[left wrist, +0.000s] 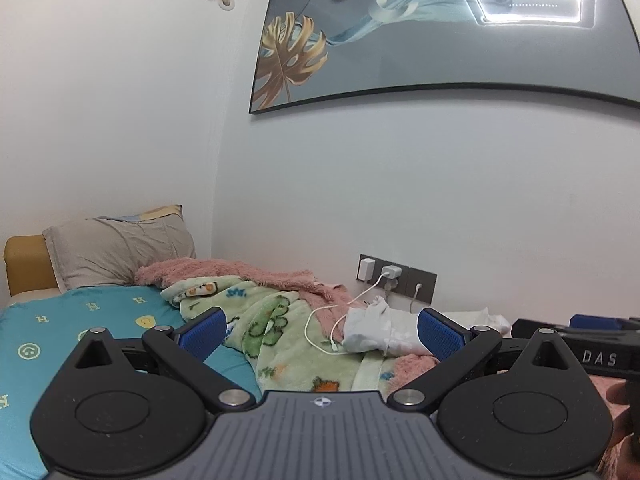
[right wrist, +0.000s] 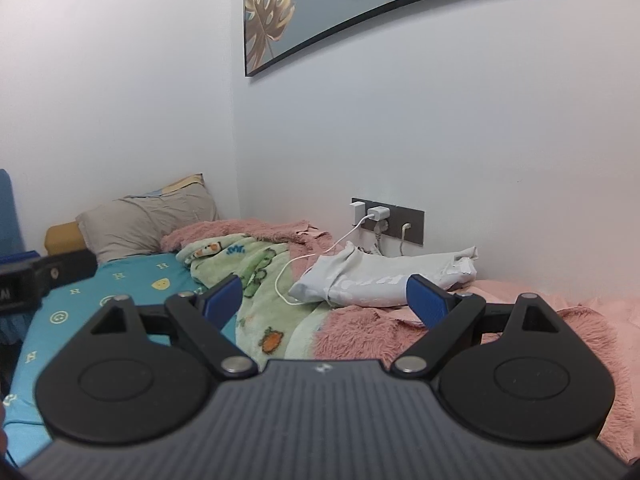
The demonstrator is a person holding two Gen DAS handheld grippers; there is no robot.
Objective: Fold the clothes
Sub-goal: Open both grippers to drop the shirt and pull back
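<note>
A: Where is the garment lying?

B: The pale grey folded cloth garment with white lettering [right wrist: 384,280] is resting on the fluffy pink blanket [right wrist: 360,332], near the dark wall socket panel [right wrist: 400,220]. Its long axis is running left to right, across both views.

A: And the fingers?

B: The left gripper [left wrist: 320,330] is gaping wide, empty. The right gripper [right wrist: 322,298] is gaping equally wide, and I'm judging it nearer.
</note>
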